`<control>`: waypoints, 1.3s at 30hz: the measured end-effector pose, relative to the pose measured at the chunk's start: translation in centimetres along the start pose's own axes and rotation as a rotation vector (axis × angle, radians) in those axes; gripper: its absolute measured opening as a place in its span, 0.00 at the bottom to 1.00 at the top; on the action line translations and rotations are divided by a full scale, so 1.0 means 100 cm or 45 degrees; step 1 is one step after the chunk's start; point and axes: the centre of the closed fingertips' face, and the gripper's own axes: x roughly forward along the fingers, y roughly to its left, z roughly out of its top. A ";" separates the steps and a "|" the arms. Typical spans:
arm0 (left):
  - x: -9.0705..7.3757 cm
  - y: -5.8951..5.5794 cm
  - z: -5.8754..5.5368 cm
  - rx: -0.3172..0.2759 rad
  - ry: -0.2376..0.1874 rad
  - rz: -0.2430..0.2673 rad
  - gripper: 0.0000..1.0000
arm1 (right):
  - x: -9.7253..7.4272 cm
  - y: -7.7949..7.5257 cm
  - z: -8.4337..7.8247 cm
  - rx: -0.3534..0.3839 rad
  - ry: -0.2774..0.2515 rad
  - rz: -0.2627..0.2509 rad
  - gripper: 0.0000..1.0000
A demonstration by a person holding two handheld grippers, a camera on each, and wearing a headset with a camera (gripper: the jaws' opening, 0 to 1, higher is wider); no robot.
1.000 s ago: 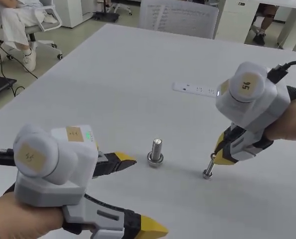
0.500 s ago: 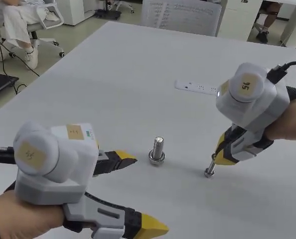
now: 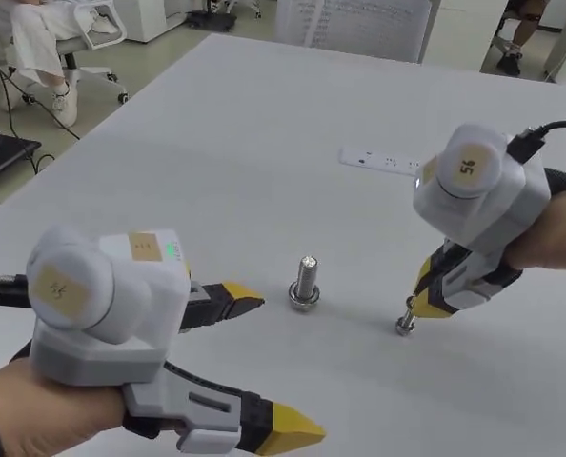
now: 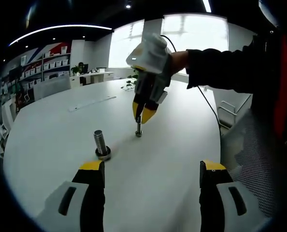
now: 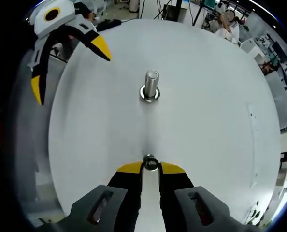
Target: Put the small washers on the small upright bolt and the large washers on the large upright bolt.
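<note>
Left gripper (image 3: 285, 368) gapes wide by the table's (image 3: 264, 143) near edge — right gripper (image 3: 418, 307) pinches the small bolt's (image 3: 406, 322) top.

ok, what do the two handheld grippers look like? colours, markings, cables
Both the left gripper and the right gripper: pale grey housings, round caps with tan stickers (right's reads like 56), black jaws, yellow tips. A black cable leaves each. Dark sleeve on the right arm.

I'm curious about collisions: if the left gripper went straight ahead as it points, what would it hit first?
Probably the large bolt, in line with one of the open jaws; the small bolt lies farther on, though depth is unclear.
</note>
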 end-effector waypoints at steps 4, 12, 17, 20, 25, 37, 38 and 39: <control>0.000 0.000 0.000 -0.001 0.002 0.000 0.80 | 0.004 0.000 -0.001 0.006 0.001 0.013 0.13; 0.001 0.001 -0.002 -0.005 0.008 0.001 0.80 | 0.013 0.002 -0.004 0.011 0.008 0.034 0.13; 0.001 0.001 -0.003 -0.009 0.011 0.001 0.80 | 0.018 0.003 -0.006 0.021 0.009 0.046 0.13; 0.002 0.001 -0.003 -0.010 0.015 -0.001 0.80 | 0.020 0.004 -0.006 0.024 0.009 0.048 0.14; 0.002 0.001 -0.004 -0.011 0.018 0.000 0.80 | 0.022 0.004 -0.006 0.025 0.008 0.052 0.14; 0.003 0.000 -0.006 -0.015 0.024 -0.005 0.80 | 0.026 0.005 -0.008 0.028 0.002 0.058 0.14; 0.003 -0.001 -0.006 -0.015 0.024 -0.005 0.80 | 0.026 0.005 -0.008 0.029 0.002 0.057 0.14; 0.003 -0.001 -0.006 -0.015 0.025 -0.005 0.80 | 0.026 0.005 -0.008 0.030 0.001 0.057 0.14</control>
